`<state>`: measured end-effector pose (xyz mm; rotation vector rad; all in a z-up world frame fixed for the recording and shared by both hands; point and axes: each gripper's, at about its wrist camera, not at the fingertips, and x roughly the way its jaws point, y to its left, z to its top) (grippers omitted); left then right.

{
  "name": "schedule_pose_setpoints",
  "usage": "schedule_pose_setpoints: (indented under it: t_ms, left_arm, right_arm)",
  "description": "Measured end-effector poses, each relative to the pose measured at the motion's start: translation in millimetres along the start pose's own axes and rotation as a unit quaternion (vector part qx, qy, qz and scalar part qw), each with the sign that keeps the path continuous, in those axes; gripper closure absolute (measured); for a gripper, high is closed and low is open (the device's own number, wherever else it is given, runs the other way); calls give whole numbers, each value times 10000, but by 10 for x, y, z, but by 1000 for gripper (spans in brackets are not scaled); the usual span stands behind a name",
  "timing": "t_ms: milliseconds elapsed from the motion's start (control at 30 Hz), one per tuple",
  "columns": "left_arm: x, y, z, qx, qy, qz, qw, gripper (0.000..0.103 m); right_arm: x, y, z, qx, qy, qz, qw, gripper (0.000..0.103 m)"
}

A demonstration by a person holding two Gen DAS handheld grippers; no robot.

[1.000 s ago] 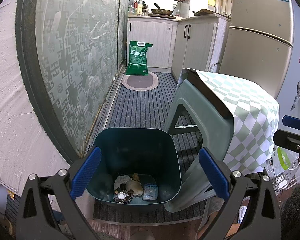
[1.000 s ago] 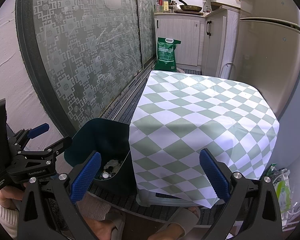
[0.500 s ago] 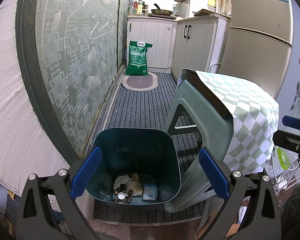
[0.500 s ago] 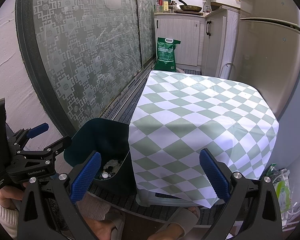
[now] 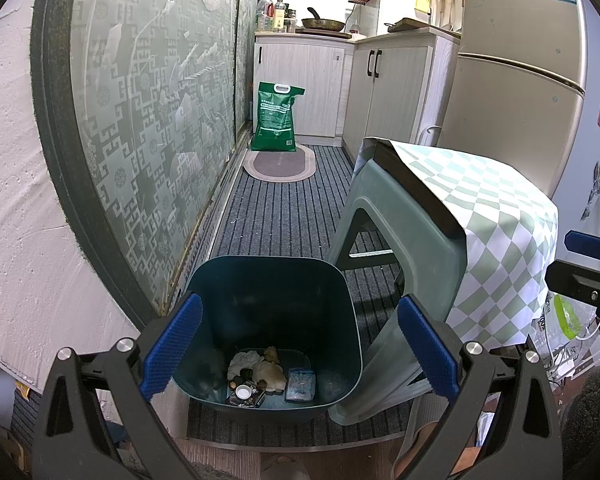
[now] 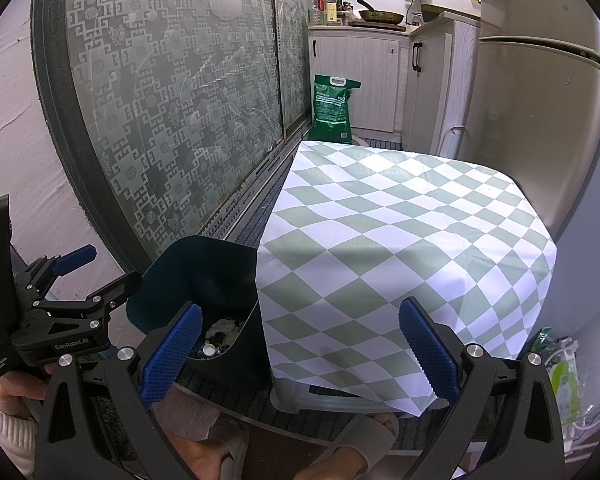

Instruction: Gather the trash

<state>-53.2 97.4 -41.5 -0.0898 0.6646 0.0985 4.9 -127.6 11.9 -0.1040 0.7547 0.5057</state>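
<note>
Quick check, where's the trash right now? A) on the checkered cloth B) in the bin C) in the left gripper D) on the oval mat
B: the trash lies at the bottom of the bin; the cloth is bare on top, and both the left gripper and right gripper are open and empty.

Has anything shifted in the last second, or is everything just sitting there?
Nothing visibly changed. Both tongs, left and right, stay open and empty, the bin keeps its trash at the bottom, and the checkered cloth is bare as before.
</note>
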Motion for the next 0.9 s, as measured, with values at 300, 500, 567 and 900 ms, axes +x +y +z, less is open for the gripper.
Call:
schedule_pose_setpoints:
  t_ms: [300,500,567,900]
  left_arm:
    - [-1,-7,3,4,-1,2,10000,3]
    - [0,-11,-2,9,-2,3,10000,3]
    - [-4,-9,12,6,-4,4,10000,3]
    - [-8,-16,29,21,-7,-20,10000,3]
  right_arm:
    - [-3,1,0,-2,-4,3,10000,4]
    - [-5,3,0,-7,-5,2,10000,4]
    - [-3,5,-1,-4,-5,-2,10000,4]
    - [4,-37,-6,-3,-6,-25,10000,4]
